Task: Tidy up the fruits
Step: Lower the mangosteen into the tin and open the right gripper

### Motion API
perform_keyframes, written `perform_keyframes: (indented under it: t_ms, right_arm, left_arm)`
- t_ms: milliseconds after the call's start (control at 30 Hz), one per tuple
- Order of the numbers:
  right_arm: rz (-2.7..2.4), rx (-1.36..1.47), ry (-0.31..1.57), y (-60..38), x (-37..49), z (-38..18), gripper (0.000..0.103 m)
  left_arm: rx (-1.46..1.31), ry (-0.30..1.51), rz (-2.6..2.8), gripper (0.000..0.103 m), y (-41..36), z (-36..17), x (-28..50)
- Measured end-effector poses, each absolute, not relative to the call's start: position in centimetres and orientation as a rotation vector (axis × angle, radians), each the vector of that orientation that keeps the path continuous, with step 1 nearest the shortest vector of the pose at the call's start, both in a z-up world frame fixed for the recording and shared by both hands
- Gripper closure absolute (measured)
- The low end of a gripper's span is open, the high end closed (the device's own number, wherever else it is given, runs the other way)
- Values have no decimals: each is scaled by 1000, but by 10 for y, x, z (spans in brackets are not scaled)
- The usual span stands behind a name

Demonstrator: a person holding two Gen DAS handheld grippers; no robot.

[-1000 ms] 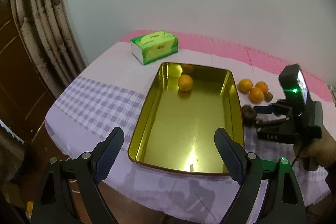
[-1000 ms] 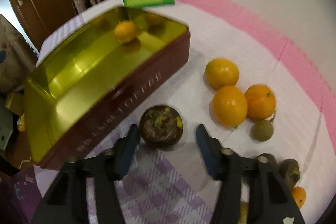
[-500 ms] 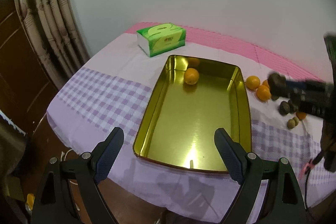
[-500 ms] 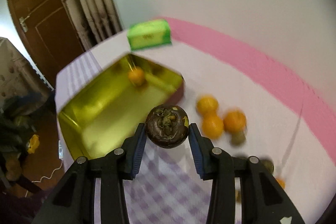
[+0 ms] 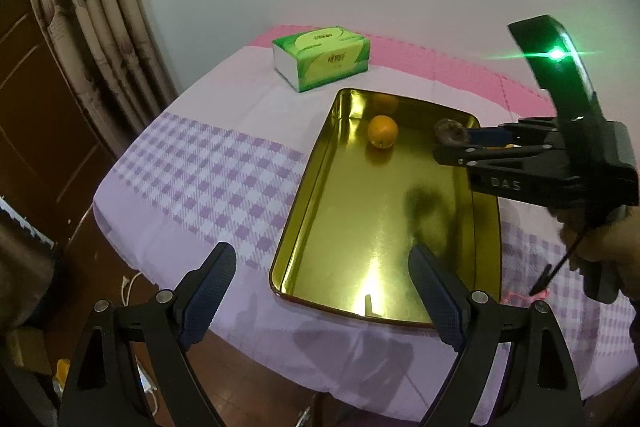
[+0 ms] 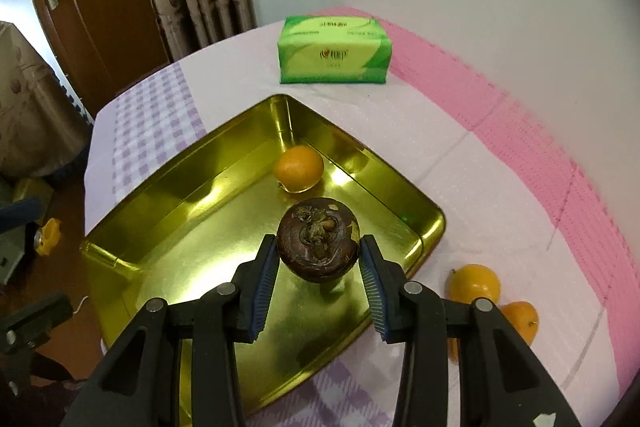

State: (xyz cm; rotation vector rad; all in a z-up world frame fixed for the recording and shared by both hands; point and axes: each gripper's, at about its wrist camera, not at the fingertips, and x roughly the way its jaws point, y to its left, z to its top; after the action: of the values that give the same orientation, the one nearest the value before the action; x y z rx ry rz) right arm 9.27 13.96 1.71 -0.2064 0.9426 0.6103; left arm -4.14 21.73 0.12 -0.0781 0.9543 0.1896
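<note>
From the left wrist: the left gripper hangs at the near edge of the shallow gold metal tray, jaws spread wide, nothing in them. In from the right comes the right gripper, carrying a dark brown round mangosteen over the tray's far right corner. One round orange sits inside at the far end; a green tissue pack lies beyond on the lilac checked tablecloth

From the right wrist: the right gripper clamps the mangosteen across its middle, above the tray floor, just near of the orange. Two loose oranges wait right of the tray. The rind looks hard and smooth, fairly light; I'd judge it could roll, so the widest girth is the place to hold
</note>
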Motion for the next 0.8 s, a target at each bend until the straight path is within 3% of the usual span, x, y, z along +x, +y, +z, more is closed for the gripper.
perform_keyframes:
  t_ms: [567, 800]
  right_arm:
    - [574, -174, 992, 148, 119, -3, 65]
    - [566, -83, 943, 139, 120, 12, 60]
  left_arm:
    - [-79, 1004, 189, 14, 219, -7, -38]
    - [-64, 1014, 191, 14, 218, -9, -38]
